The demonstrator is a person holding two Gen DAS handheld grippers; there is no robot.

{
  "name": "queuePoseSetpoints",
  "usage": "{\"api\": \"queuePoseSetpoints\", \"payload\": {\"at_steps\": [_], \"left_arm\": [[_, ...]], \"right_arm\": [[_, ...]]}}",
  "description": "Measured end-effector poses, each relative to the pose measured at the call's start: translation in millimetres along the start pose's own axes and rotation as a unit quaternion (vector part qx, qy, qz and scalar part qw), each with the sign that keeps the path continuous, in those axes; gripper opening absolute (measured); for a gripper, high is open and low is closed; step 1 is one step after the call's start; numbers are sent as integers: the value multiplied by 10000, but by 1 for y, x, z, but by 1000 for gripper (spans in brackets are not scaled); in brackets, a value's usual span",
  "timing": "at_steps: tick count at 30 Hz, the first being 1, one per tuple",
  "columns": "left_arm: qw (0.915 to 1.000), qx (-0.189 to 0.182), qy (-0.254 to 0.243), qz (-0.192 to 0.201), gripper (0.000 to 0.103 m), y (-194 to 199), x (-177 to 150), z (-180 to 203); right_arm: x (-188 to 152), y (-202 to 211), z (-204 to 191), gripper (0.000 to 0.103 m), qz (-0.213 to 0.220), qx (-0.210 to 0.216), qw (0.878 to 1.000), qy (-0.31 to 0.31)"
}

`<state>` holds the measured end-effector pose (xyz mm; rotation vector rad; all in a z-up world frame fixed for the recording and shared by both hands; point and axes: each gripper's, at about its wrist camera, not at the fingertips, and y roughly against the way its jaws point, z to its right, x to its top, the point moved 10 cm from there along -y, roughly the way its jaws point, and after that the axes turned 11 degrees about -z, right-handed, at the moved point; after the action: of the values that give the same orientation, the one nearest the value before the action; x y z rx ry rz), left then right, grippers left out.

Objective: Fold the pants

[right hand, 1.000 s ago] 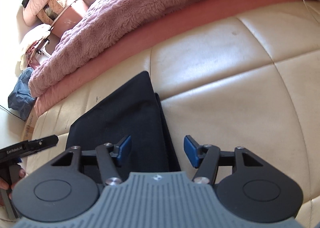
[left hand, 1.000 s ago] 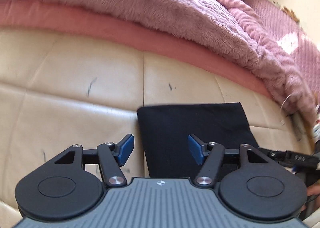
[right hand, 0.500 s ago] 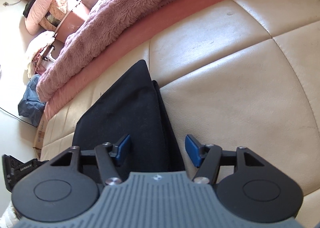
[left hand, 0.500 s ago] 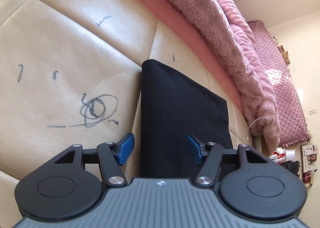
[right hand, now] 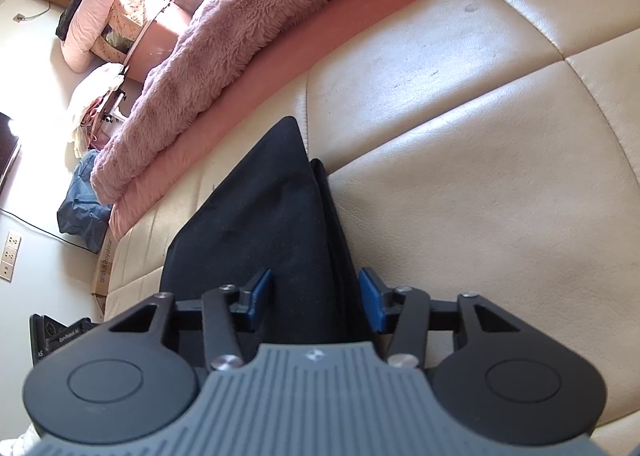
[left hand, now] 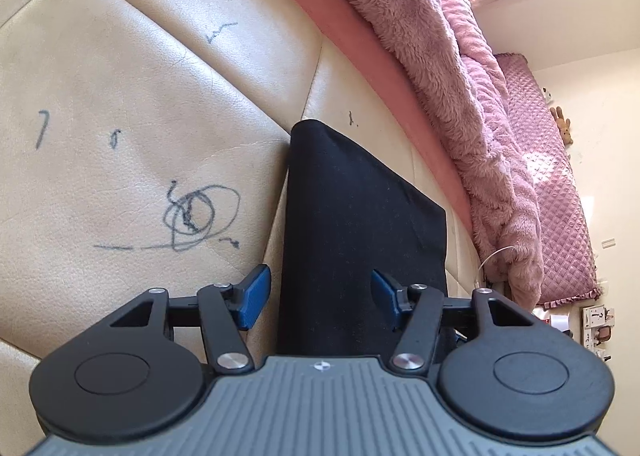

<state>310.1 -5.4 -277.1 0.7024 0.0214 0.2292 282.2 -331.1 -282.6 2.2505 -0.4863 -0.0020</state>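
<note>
The black pants (left hand: 360, 224), folded into a slab, lie on the cream leather sofa (left hand: 120, 76) below a pink blanket (left hand: 440, 56). Both jaws have just been closing, the left hand-held gripper (left hand: 318, 296) and right hand-held gripper (right hand: 316, 296) each straddling a near corner with pads apart, unclamped. Catching only 1 layer could drag the stack askew.

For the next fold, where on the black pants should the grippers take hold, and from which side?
Grip the black pants at the near end's two corners, coming in low from the near side. They lie flat as a narrow folded strip on the cream cushion, so only edges offer purchase. Left gripper and right gripper, jaws just closing, already straddle those corners.
</note>
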Motion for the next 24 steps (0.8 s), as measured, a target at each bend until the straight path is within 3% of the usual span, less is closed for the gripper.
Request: {"api": "queuePoseSetpoints", "payload": {"at_steps": [6,11,17,19,24], "left_arm": [[9999,56,-37,-123,57,3,-1,-4],[9988,8,-239,-416,57,3,-1,-4],[9958,-109,-382,-828,57,-1,2,2],[9957,-125,-349,-850,57,-3,4,2],[9959,-346,-94,-835,59,-7,8,-4]], "right_arm": [[-25,2,-4,26,-6,177,9991,-383],[-62,11,-5,25,20,279,9964,-795],[-63,14,3,32,-44,630,9911,-1173],[-57,12,2,40,-86,736,9899,-1206],[-52,4,5,40,-140,917,9869,-1321]]}}
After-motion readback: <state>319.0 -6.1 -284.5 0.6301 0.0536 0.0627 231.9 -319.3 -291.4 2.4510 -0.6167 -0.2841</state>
